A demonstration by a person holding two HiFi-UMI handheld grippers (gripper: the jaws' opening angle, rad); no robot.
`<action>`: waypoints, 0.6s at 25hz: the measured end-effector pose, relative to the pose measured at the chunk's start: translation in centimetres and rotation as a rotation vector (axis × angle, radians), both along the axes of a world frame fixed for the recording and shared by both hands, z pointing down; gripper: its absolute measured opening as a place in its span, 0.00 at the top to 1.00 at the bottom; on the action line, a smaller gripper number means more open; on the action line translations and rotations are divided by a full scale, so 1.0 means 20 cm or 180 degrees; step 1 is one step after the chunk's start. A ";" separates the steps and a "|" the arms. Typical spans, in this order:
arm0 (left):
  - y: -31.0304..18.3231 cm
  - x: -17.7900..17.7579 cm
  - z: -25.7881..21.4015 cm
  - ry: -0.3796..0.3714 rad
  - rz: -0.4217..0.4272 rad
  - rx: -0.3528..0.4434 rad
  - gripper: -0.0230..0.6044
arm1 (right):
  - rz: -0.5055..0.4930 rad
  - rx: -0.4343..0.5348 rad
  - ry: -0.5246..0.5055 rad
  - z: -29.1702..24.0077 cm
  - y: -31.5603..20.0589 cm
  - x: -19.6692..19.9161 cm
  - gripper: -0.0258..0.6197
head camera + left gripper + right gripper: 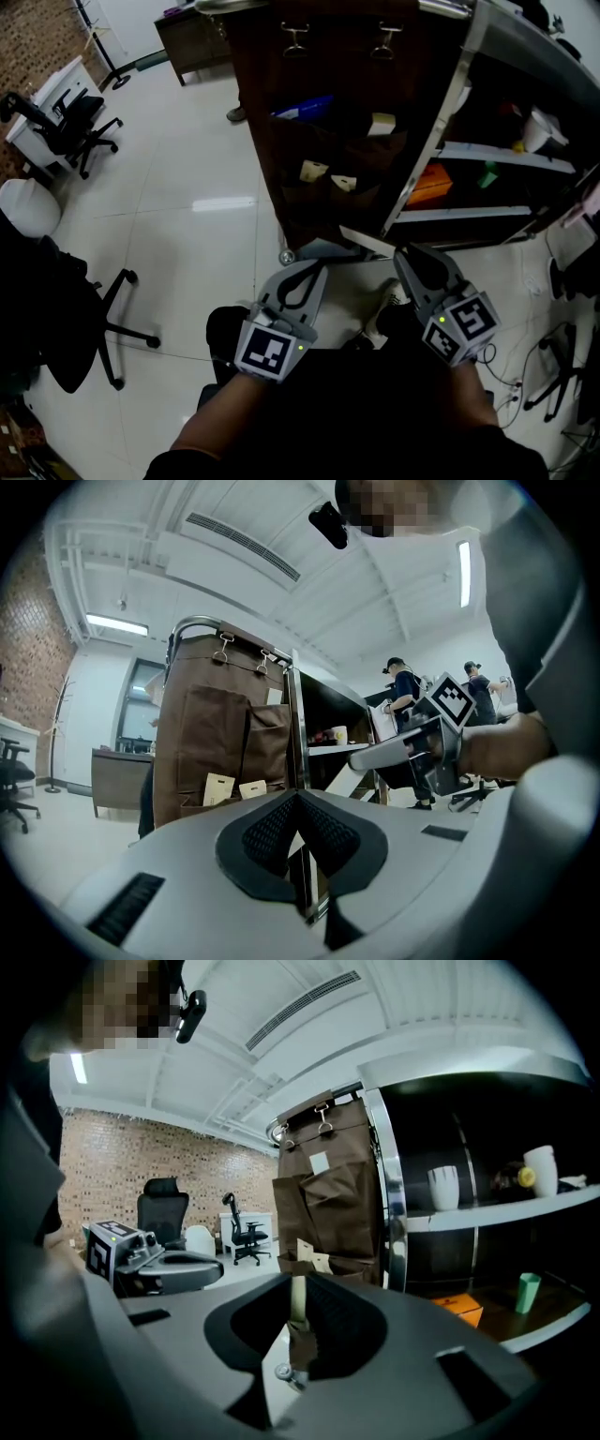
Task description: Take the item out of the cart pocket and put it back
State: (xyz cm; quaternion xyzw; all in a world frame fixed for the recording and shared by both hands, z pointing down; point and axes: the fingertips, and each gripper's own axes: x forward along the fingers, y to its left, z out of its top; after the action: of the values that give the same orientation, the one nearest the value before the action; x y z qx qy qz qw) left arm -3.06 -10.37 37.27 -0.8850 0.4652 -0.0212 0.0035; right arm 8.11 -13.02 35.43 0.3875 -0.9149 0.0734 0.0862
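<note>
Tan paper tags stand in the lower pockets of the brown hanging organizer on the side of the cart. A cream box and a blue item sit in pockets further toward 12 o'clock. Cannot tell which one is the target. All are pocketed and none is touched.

Step, as judged: approach, before the take-out. Both tools are low, close to the person's body and well apart from the organizer, which lies at 12 o'clock from them.

Next move likely calls for raising one tool to a pocket mouth, spreading its jaws, pinching the part that sticks out and lifting straight up.

Left tool: jaws together at the tips, empty.

Right tool: at 3 o'clock of the left. Narrow slit between the pads, nothing gripped.
</note>
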 end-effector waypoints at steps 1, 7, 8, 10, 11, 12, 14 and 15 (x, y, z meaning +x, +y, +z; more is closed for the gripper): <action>0.00 0.00 0.00 0.0001 -0.0002 -0.0002 0.96 | -0.0012 0.0016 0.0051 -0.01 -0.02 0.00 0.87; -0.01 -0.02 0.00 0.0056 -0.0030 -0.0040 0.96 | -0.0085 0.0062 0.0389 0.01 -0.19 -0.06 0.87; -0.01 -0.02 0.00 0.0047 -0.0029 -0.0034 0.96 | -0.0080 0.0041 0.0409 0.03 -0.23 -0.07 0.87; -0.01 -0.02 0.00 0.0042 -0.0028 -0.0020 0.96 | -0.0044 -0.0020 0.0424 0.09 -0.28 -0.08 0.87; -0.01 -0.02 0.00 0.0050 -0.0029 -0.0023 0.96 | -0.0019 -0.0049 0.0426 0.11 -0.30 -0.08 0.87; -0.01 -0.02 0.00 0.0060 -0.0031 -0.0031 0.96 | 0.0002 -0.0074 0.0430 0.14 -0.32 -0.08 0.87; -0.01 -0.02 0.00 0.0070 -0.0034 -0.0043 0.96 | 0.0030 -0.0108 0.0455 0.19 -0.37 -0.10 0.87; -0.01 -0.02 0.00 0.0072 -0.0033 -0.0045 0.96 | 0.0040 -0.0122 0.0479 0.21 -0.39 -0.11 0.87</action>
State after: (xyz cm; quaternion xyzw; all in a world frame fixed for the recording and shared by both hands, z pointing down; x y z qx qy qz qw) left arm -3.46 -10.59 37.27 -0.8827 0.4696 -0.0145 -0.0082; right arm 5.98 -20.76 39.65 0.3959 -0.9018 0.0621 0.1617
